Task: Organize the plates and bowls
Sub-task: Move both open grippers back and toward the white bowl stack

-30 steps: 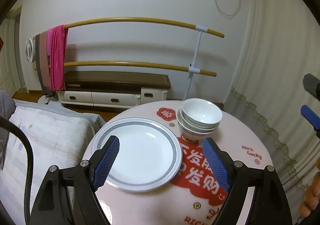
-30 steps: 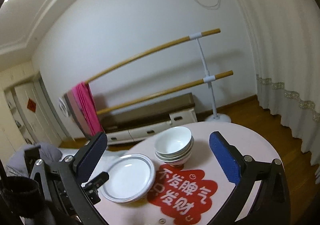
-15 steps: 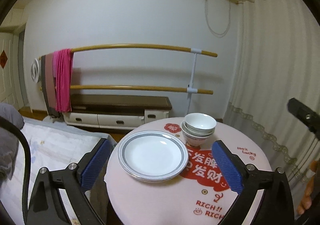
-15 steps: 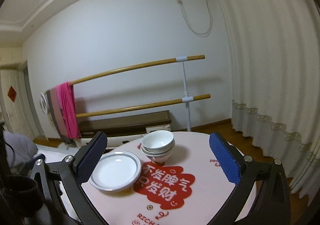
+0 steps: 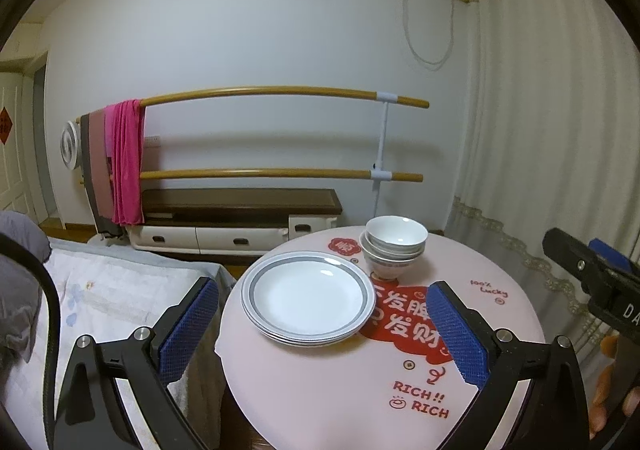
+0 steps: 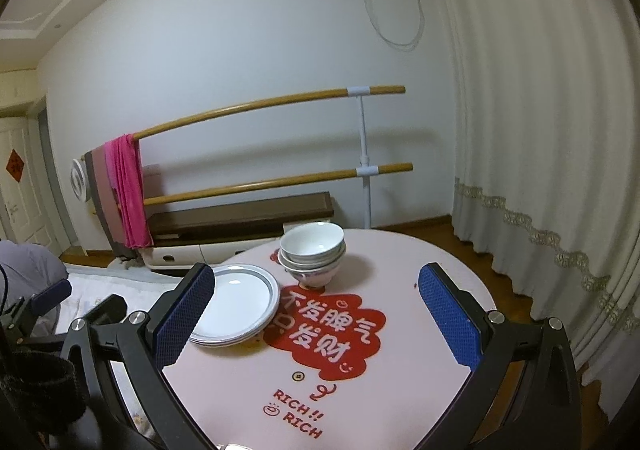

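Note:
A stack of white plates with grey rims (image 5: pixel 308 296) (image 6: pixel 240 304) lies on the left part of a round pink table (image 5: pixel 500 314) (image 6: pixel 400 258). Just behind and to the right of the plates stands a stack of white bowls (image 5: pixel 394 250) (image 6: pixel 312 254). My left gripper (image 5: pixel 320 324) is open, drawn back over the near table edge, with nothing between its blue pads. My right gripper (image 6: pixel 316 316) is open as well, above the near half of the table, its jaws wide and empty. The right gripper's body also shows at the right edge of the left wrist view.
A red print with white characters (image 6: pixel 328 330) covers the table's middle. A bed with a light quilt (image 5: pixel 100 290) lies left of the table. Behind are a low cabinet (image 5: pixel 240 218), a two-bar wooden rack with a pink towel (image 5: pixel 126 162) and a white curtain (image 6: pixel 540 130) on the right.
Both grippers have pulled back from the table, so plates and bowls look smaller and more of the room shows. The left jaws have spread wider. The dishes have not moved.

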Action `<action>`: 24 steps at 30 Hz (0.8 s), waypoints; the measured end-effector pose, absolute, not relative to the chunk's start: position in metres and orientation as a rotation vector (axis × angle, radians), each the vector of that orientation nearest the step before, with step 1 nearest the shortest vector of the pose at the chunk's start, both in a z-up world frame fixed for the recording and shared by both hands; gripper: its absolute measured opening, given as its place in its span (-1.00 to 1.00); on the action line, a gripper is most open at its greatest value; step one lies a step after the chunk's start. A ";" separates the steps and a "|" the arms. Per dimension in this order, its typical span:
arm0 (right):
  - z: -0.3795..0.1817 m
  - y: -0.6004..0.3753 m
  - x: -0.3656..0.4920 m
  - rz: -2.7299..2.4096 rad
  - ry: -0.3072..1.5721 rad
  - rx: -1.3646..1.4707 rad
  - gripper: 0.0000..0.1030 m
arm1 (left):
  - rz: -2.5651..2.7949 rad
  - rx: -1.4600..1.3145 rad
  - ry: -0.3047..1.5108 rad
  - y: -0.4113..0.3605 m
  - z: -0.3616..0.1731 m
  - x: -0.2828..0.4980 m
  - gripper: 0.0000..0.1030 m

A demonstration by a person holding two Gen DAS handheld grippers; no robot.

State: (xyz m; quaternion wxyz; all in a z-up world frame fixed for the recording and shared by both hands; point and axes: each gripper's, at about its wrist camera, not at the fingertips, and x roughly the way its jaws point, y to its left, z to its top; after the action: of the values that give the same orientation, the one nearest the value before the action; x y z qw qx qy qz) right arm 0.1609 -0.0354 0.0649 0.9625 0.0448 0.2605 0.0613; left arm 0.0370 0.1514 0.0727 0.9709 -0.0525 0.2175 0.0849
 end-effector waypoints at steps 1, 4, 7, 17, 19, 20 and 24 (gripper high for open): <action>0.063 -0.037 0.163 0.122 0.535 0.093 1.00 | 0.176 -0.107 0.445 0.151 0.074 0.038 0.99; 0.057 -0.041 0.170 0.121 0.557 0.092 1.00 | 0.176 -0.109 0.471 0.149 0.074 0.049 0.99; 0.054 -0.045 0.177 0.118 0.568 0.097 1.00 | 0.179 -0.100 0.494 0.145 0.074 0.064 0.99; 0.045 -0.064 0.221 0.124 0.617 0.105 1.00 | 0.133 -0.111 0.587 0.134 0.088 0.122 0.99; 0.044 -0.069 0.232 0.130 0.629 0.108 1.00 | 0.111 -0.115 0.604 0.133 0.093 0.137 0.99; 0.044 -0.071 0.237 0.132 0.639 0.113 1.00 | 0.101 -0.114 0.612 0.133 0.096 0.144 0.99; 0.040 -0.082 0.262 0.128 0.678 0.138 1.00 | 0.052 -0.103 0.640 0.136 0.108 0.177 0.99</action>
State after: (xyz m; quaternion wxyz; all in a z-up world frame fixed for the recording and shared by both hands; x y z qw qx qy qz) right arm 0.2624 -0.0816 0.0403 0.9388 0.0676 0.3320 0.0629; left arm 0.1768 0.1356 0.1079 0.9476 -0.0508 0.3144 0.0254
